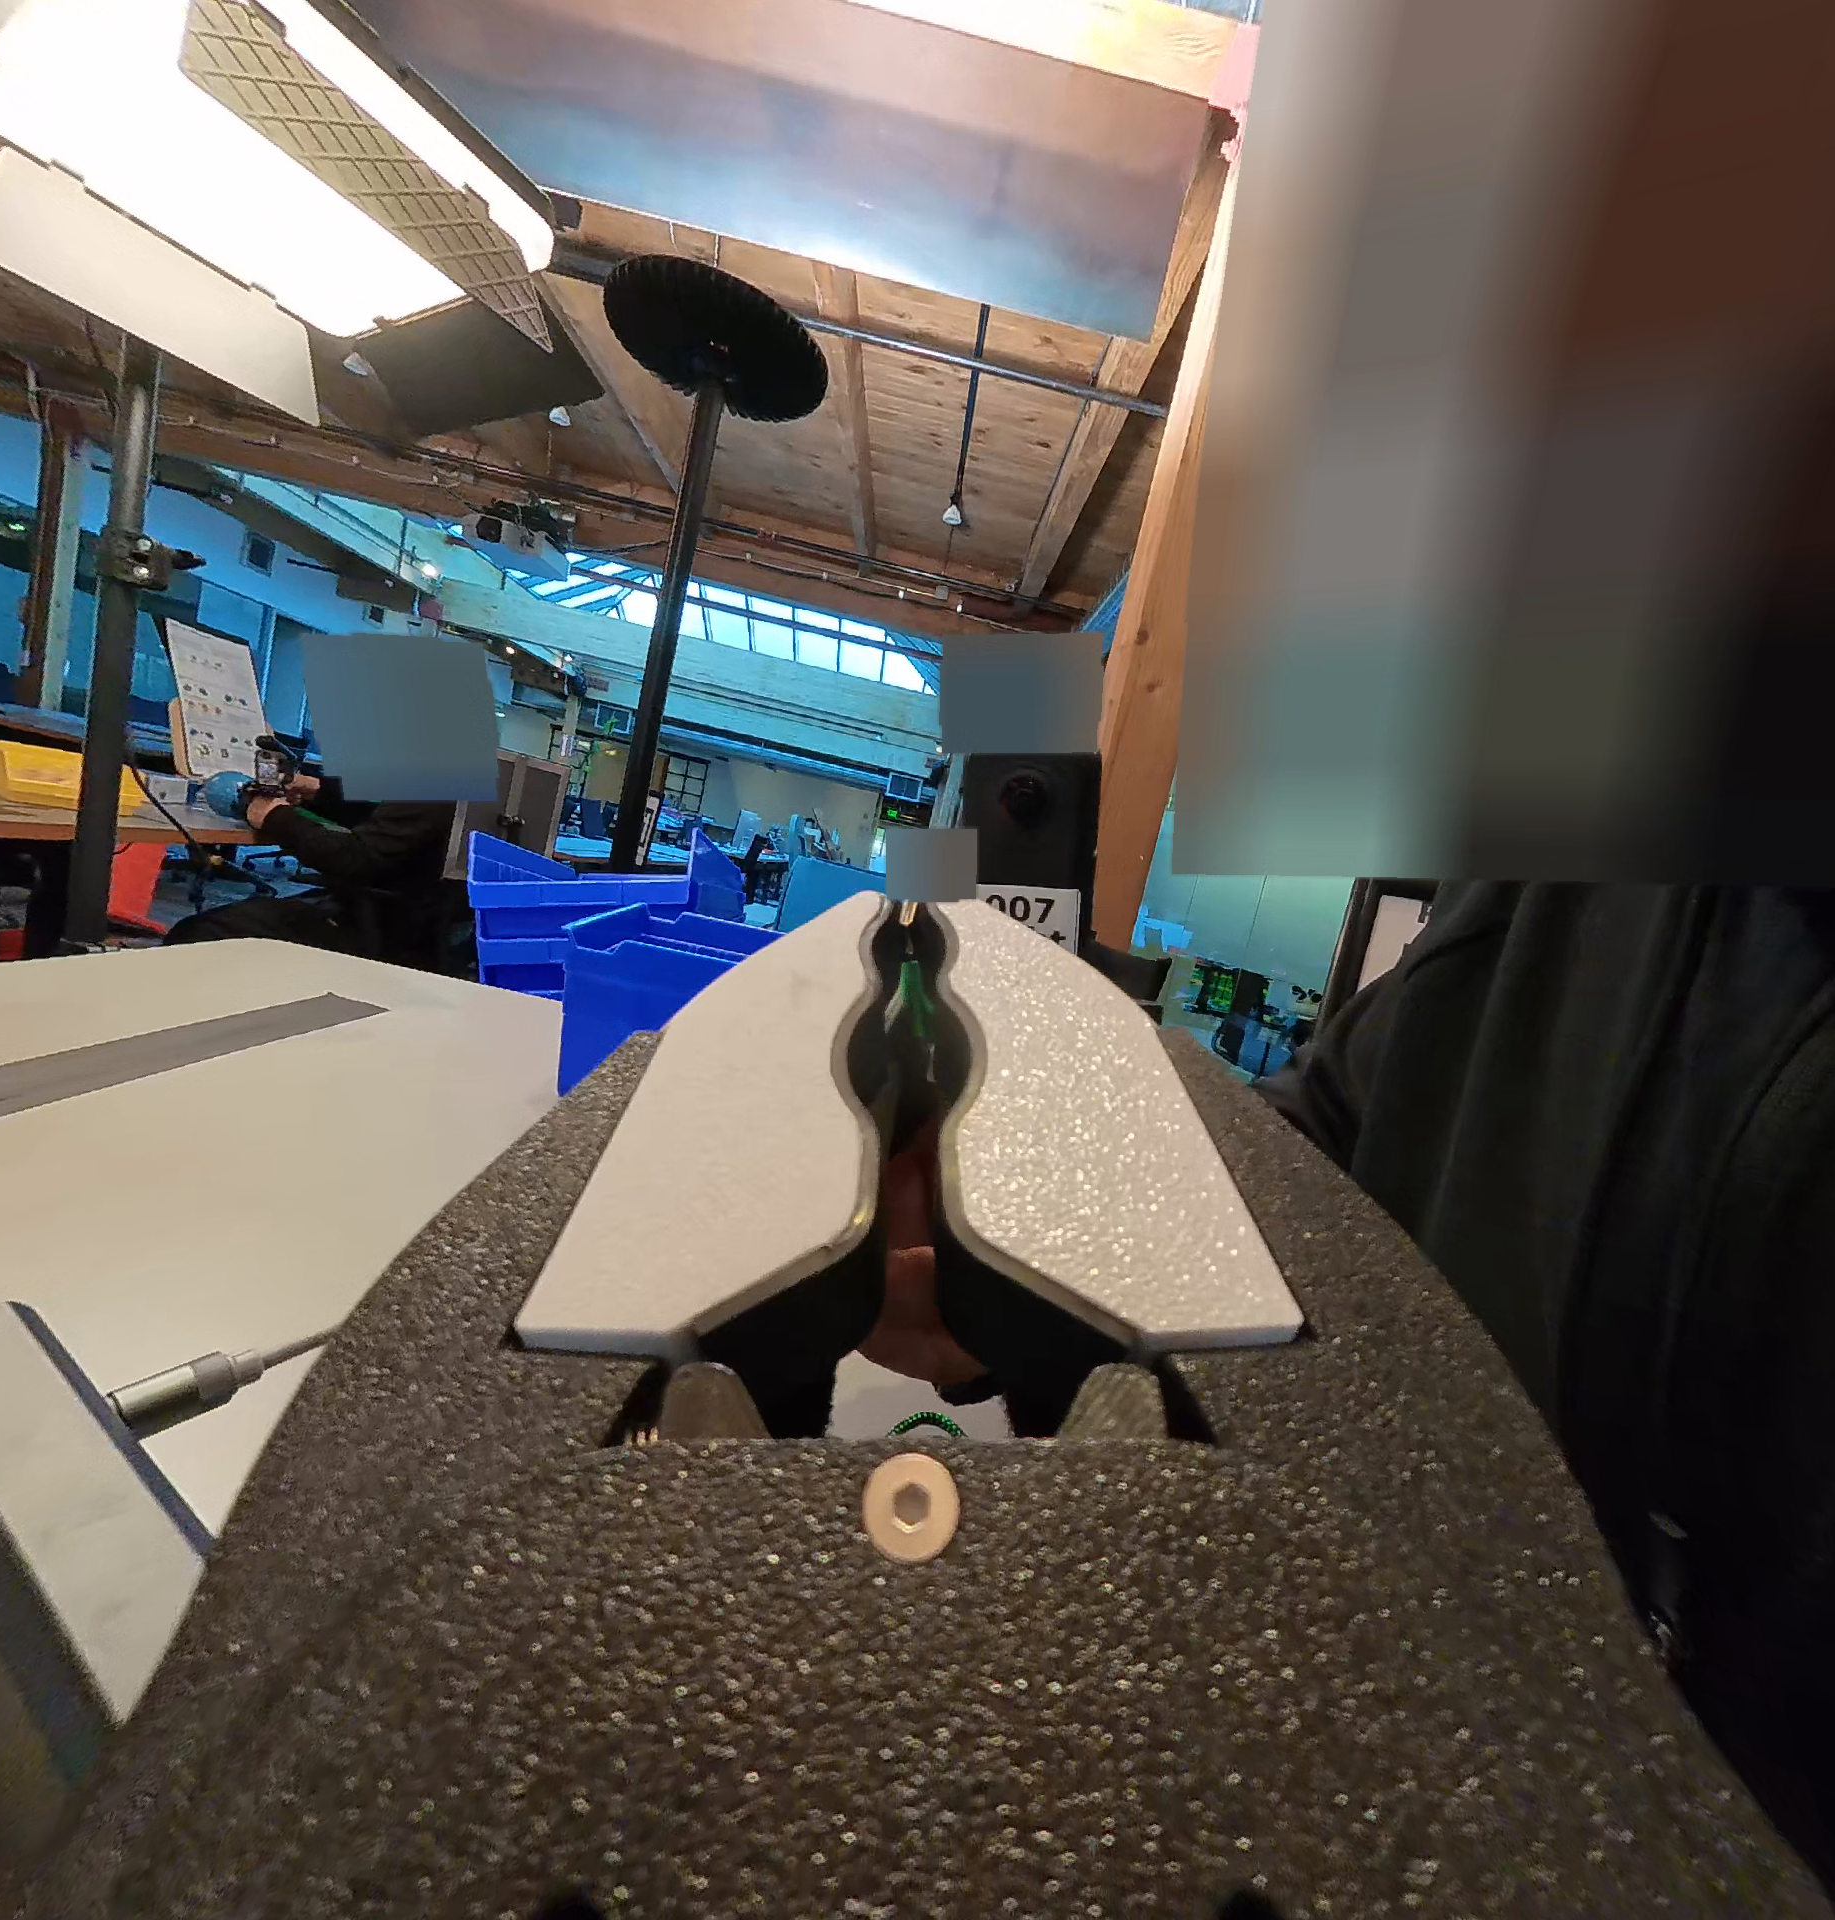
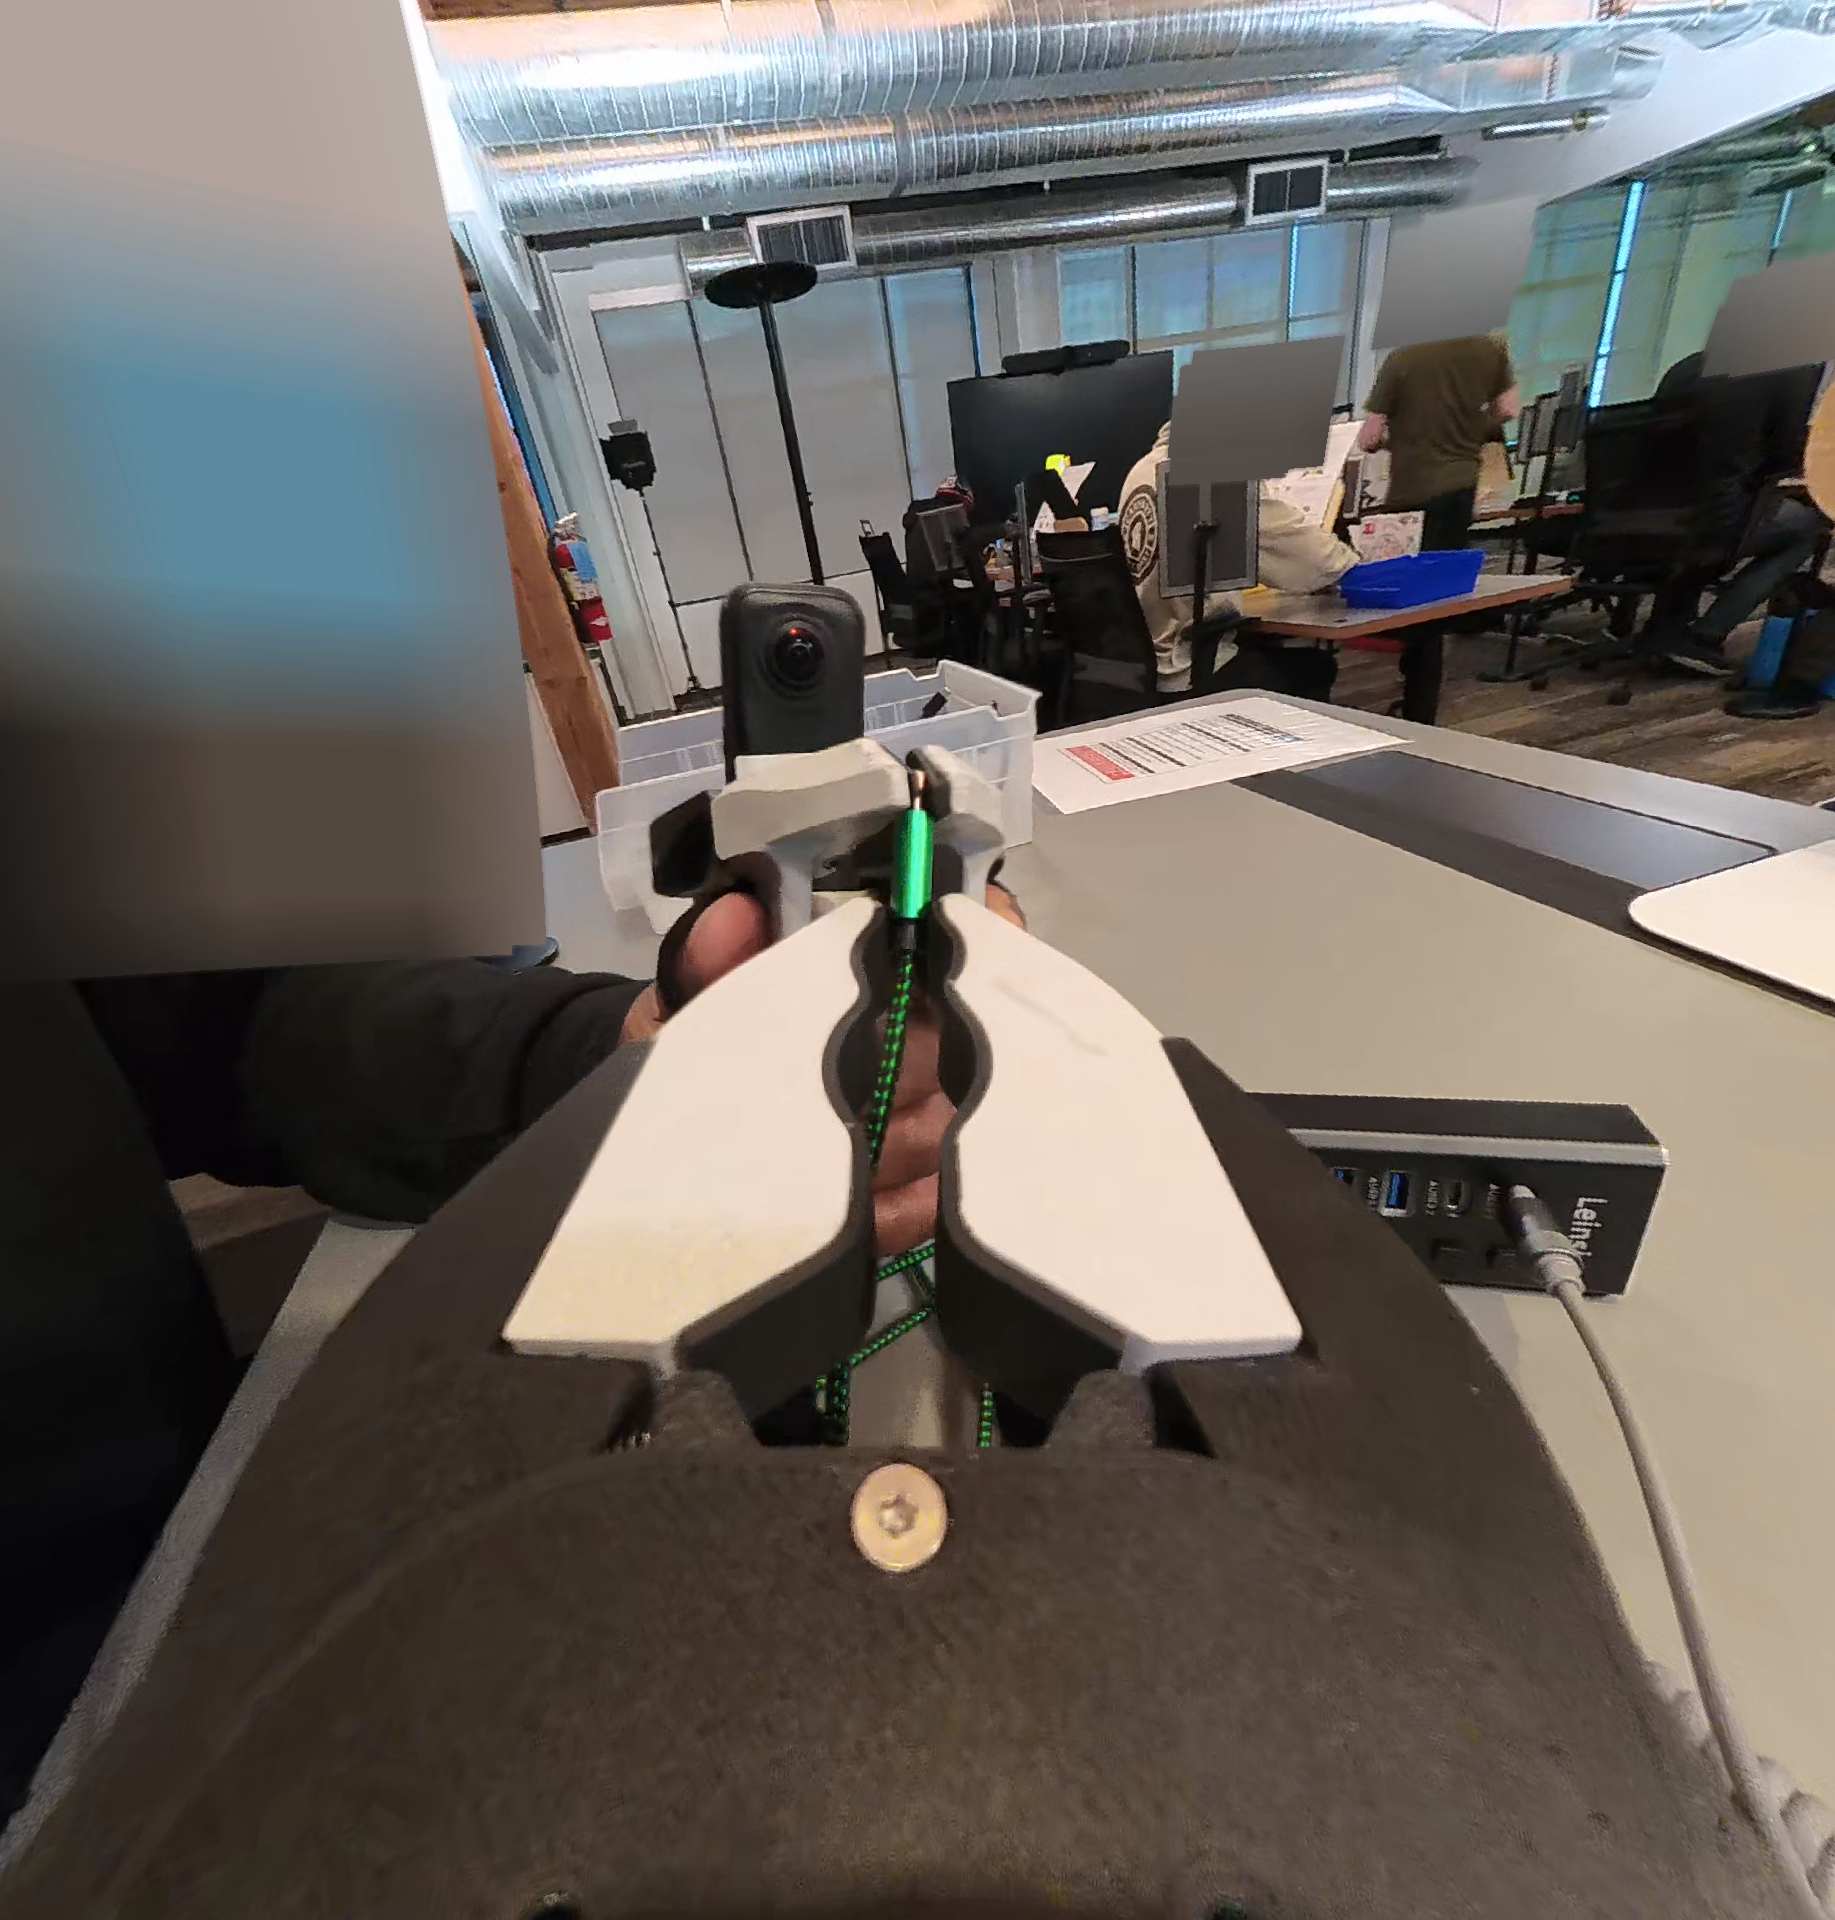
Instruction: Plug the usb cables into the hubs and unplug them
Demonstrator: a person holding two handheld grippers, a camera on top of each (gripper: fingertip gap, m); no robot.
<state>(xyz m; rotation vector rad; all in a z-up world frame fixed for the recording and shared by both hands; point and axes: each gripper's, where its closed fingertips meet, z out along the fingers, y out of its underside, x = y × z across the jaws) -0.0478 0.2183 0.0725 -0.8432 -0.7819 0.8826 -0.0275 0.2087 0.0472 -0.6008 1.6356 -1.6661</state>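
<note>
I have both grippers pinching the green cable plug (image 2: 911,862) midair: right gripper (image 2: 908,920) on its tail, left gripper (image 2: 918,774) on its tip. The hub (image 2: 1464,1174) lies on the counter (image 2: 1256,956) to the right. Uneven pulling could bend the tip or slip the braid.

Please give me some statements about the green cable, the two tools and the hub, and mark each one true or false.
1. The right tool is shut on the green cable. True.
2. The green cable's plug is plugged into the black hub. False: it is held in the air, away from the hub.
3. A grey cable is plugged into the black hub. True.
4. The left tool is wide open. False: its fingers are closed, with the plug's metal tip between them.
5. The black hub hangs from the right tool. False: it lies on the grey table.
</note>
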